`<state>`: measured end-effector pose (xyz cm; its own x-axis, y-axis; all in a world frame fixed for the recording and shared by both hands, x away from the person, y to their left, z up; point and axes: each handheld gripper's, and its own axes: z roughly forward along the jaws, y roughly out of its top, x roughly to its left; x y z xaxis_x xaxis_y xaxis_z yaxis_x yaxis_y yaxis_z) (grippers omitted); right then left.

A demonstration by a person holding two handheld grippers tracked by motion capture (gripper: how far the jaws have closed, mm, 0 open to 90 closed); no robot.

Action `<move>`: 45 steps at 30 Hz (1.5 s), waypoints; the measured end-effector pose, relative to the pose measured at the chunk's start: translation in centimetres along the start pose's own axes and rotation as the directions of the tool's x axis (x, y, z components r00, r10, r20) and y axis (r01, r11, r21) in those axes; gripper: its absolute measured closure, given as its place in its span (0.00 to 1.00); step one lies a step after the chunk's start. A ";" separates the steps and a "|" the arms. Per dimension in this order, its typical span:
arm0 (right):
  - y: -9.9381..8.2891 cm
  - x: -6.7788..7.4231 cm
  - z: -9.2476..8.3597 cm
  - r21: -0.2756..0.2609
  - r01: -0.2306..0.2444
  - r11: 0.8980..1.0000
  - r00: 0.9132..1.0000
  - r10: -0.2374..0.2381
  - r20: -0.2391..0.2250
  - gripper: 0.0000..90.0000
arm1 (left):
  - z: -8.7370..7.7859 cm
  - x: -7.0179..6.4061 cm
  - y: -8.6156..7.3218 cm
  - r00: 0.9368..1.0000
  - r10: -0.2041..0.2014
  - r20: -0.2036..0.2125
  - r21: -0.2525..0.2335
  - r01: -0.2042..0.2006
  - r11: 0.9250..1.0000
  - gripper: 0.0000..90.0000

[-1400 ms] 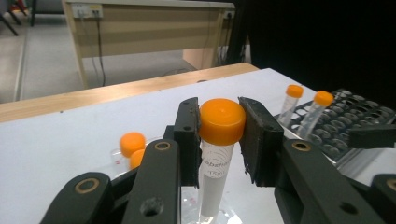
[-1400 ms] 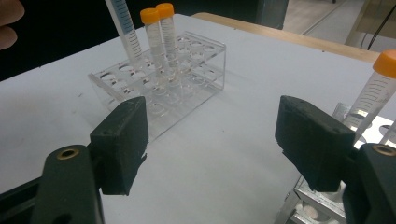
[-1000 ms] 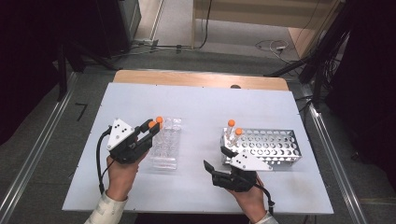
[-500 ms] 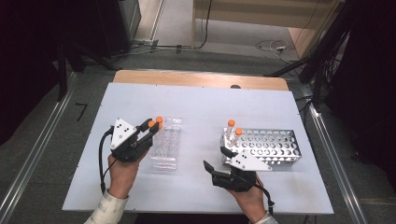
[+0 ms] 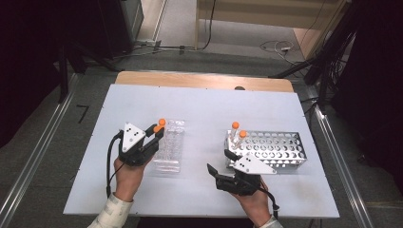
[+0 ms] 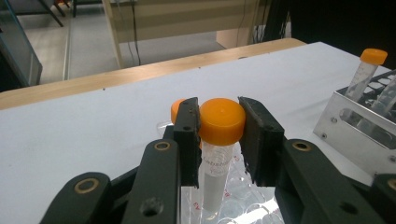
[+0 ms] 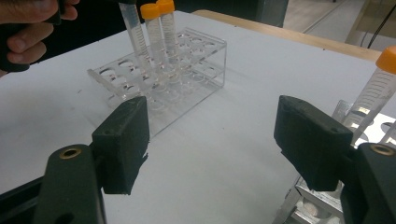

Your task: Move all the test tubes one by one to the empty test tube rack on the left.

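White tabletop [image 5: 204,109] with a wooden strip along its far edge carries 2 racks, and dark floor with cables and metal rails surrounds it. Toward the left of the high view lies a clear plastic rack [image 5: 170,146]; toward the right stands a perforated metal rack [image 5: 275,149] with 2 orange-capped tubes [image 5: 238,137] upright at its near-left end. At the clear rack's left edge, the left gripper [image 5: 158,128] is clamped on an orange-capped tube [image 6: 218,140]: in the left gripper view both black pads press the sides of the cap, the tube hangs upright with its lower end down among the rack's wells, and a second orange cap [image 6: 177,108] peeks out just behind the left-hand jaw. From the right gripper view, 2 capped tubes [image 7: 159,28] stand in the clear rack beside the one being held. Down at the near edge of the table, just in front of the metal rack, the right gripper [image 5: 219,161] has its jaws spread wide with nothing between them but bare tabletop, well apart from the clear rack.
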<state>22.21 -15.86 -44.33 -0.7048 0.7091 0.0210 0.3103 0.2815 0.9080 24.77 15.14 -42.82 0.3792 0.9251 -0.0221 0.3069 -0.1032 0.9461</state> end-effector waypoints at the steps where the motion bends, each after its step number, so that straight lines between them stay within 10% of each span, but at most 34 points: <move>1: 0.0 0.0 0.0 0.001 0.000 1.000 1.000 0.000 0.001 0.28 | 0.1 0.0 -0.1 1.000 0.000 -0.002 0.007 0.000 1.000 0.78; 24: 0.0 -0.2 -0.1 -0.001 0.001 1.000 1.000 -0.001 0.009 0.28 | -0.1 -0.1 0.0 1.000 -0.015 0.023 0.008 0.015 1.000 0.63; 45: -0.1 -2.5 -0.7 -0.011 -0.018 1.000 0.996 0.019 0.092 0.29 | 0.0 -0.3 0.1 0.999 -0.011 -0.030 0.014 0.011 1.000 0.23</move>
<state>23.50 -18.17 -44.16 -0.6369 0.7709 -0.0008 0.3157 0.2618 0.9120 24.70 14.86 -42.77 0.3494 0.9367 -0.0228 0.3236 -0.0978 0.9411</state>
